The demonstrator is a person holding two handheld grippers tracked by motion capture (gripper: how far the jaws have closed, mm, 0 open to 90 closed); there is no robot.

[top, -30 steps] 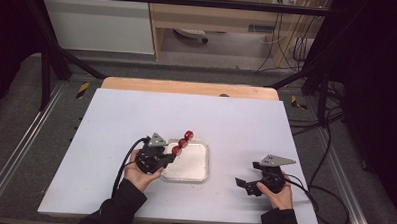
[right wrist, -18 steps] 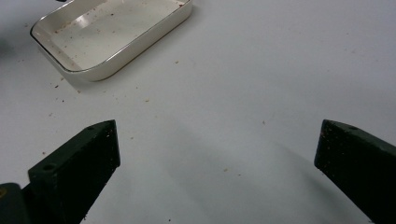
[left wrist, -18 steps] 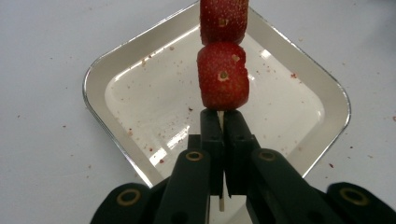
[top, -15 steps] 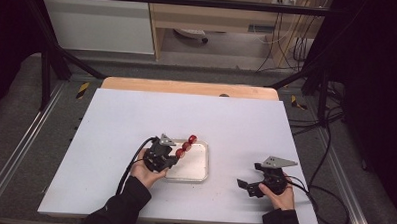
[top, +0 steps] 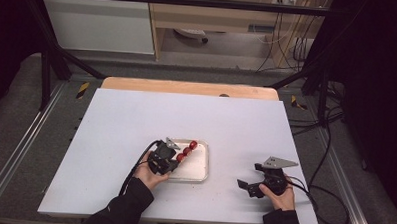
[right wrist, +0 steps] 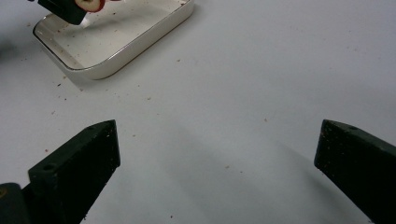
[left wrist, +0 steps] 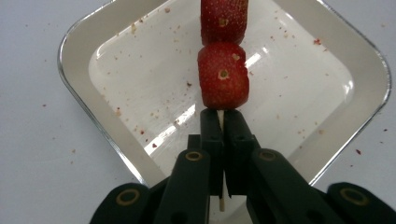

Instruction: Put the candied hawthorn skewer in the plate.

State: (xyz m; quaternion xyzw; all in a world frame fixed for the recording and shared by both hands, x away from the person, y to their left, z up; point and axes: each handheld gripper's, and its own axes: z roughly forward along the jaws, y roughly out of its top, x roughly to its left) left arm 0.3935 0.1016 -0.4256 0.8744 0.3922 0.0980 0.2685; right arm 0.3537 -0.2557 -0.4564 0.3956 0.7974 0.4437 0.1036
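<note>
Two claws in my charge, one skewer, one tray, all on the white surface (top: 115, 139).

Item 1: left claw (top: 176, 160), at about 7 o'clock from the surface's centre in the high view. I read its jaws as pinched narrow on the wooden stick of the strawberry skewer (left wrist: 222, 74), just below the lowest berry. In the left gripper view two red strawberry pieces sit one above the other on the stick, running toward 12 o'clock.

Item 2: strawberry skewer, held over the white tray (left wrist: 84, 60), pointing toward the tray's 1 o'clock corner in the high view. I cannot tell whether the fruit touches the tray floor.

Item 3: tray, shallow, square with rounded corners, speckled with small red crumbs; more crumbs lie on the surface around it.

Item 4: right claw (right wrist: 217, 163), at about 5 o'clock on the surface, well apart from the tray. Jaws wide, nothing between them but bare surface.
</note>
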